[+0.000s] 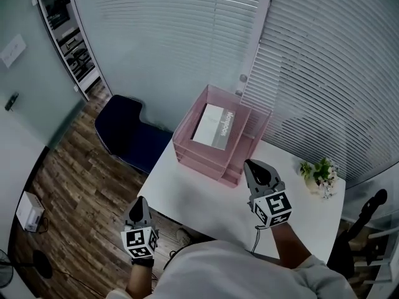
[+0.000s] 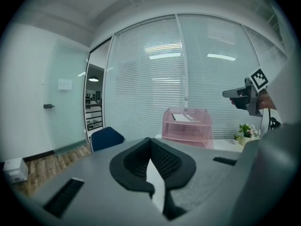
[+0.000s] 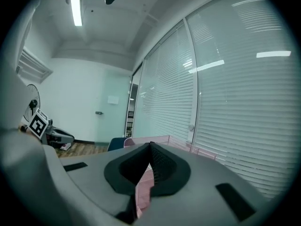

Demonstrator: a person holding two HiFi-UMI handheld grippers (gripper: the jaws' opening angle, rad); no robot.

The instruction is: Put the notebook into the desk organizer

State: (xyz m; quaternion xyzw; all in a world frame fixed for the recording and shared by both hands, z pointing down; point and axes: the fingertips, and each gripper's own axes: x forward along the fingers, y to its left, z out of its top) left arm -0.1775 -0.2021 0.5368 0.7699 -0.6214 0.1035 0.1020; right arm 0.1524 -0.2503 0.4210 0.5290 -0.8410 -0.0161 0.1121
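Note:
The white-and-grey notebook [image 1: 215,127] lies flat in the top tray of the pink desk organizer [image 1: 187,149], at the far side of the white table [image 1: 187,195]. In the left gripper view the organizer [image 2: 187,128] stands straight ahead with the notebook [image 2: 185,117] on top. My right gripper [image 1: 249,165] is shut with nothing in it and hovers just in front of the organizer's near right corner. My left gripper [image 1: 138,203] is also shut and empty, held off the table's near left edge. The right gripper view has the pink organizer rim [image 3: 162,137] just beyond the jaws.
A dark blue chair [image 1: 128,136] stands left of the table. At the table's right end sits a small potted plant [image 1: 319,174]. Window blinds [image 1: 312,73] close off the far side. Wooden floor [image 1: 68,185] lies to the left.

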